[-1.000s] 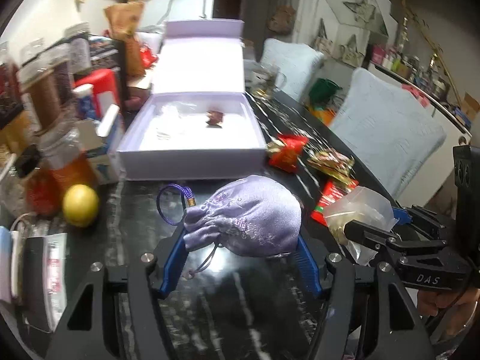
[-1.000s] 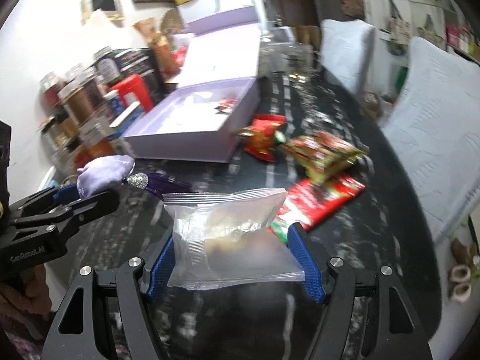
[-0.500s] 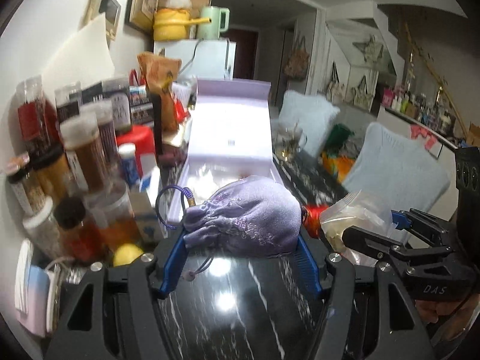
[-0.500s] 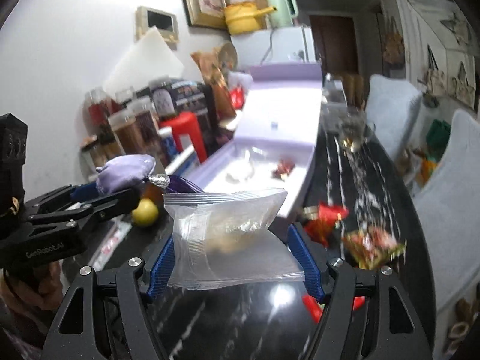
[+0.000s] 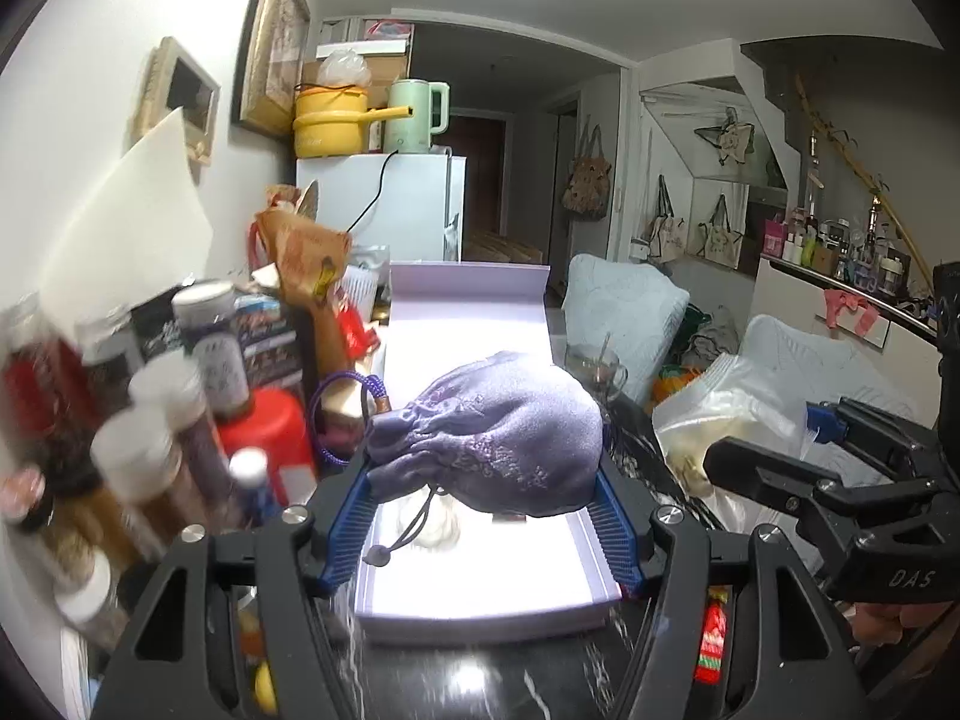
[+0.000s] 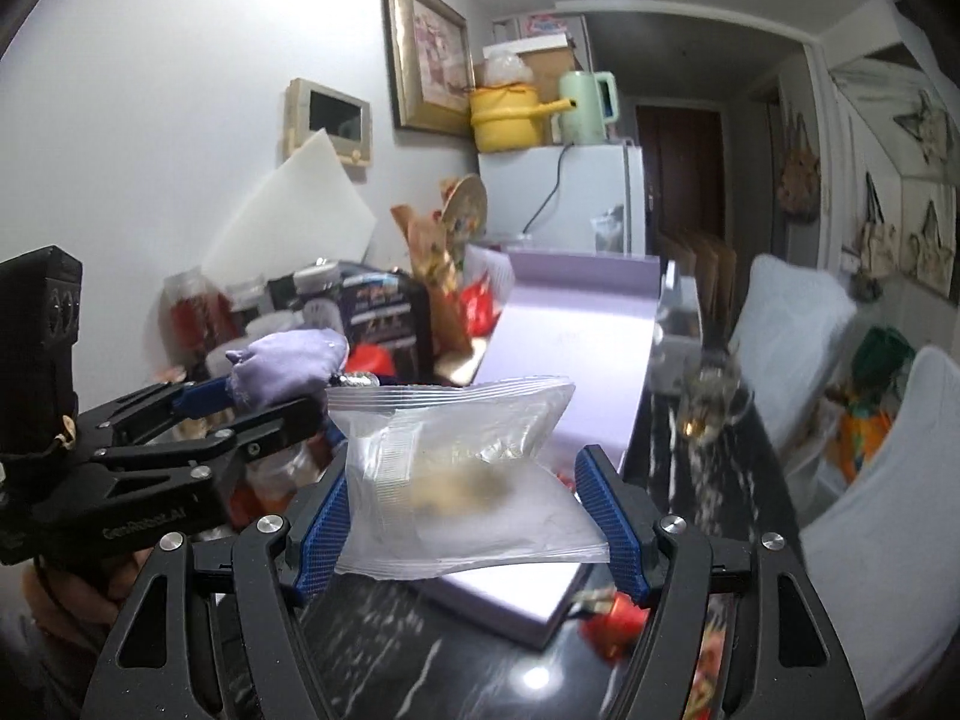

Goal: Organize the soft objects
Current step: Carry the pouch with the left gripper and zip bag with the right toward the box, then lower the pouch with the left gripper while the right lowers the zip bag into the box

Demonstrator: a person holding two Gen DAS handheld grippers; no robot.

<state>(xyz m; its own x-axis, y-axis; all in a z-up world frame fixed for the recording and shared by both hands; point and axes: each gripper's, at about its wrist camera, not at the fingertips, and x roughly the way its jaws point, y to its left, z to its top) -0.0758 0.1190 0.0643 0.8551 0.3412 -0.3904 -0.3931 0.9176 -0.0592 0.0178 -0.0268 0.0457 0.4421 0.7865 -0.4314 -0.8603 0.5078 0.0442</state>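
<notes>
Your left gripper [image 5: 483, 510] clamps the soft lilac embroidered drawstring pouch [image 5: 498, 432] above the open lilac cardboard box [image 5: 480, 606], right gripper [image 6: 465, 516] clamps the slippery clear zip-lock plastic bag [image 6: 462, 480] w/ light contents, so grip mid-body, not edges.

The drawstring pouch [image 5: 492, 432] is a soft lavender with a darker purple embroidered floral pattern, plus a deep purple cord loop [image 5: 345, 414], and the open box [image 5: 474, 576] under it is pale lilac outside, bright white inside. The zip bag [image 6: 462, 468] is clear with tan-brown stuff in it, and the gripper pads [image 6: 612, 534] are ribbed blue on black frames. The tabletop [image 6: 432, 660] is black with white marble-like streaks, with a red jar lid [image 5: 270, 426], a yellow pot [image 5: 330, 123] and a mint green kettle [image 5: 417, 114] around.
</notes>
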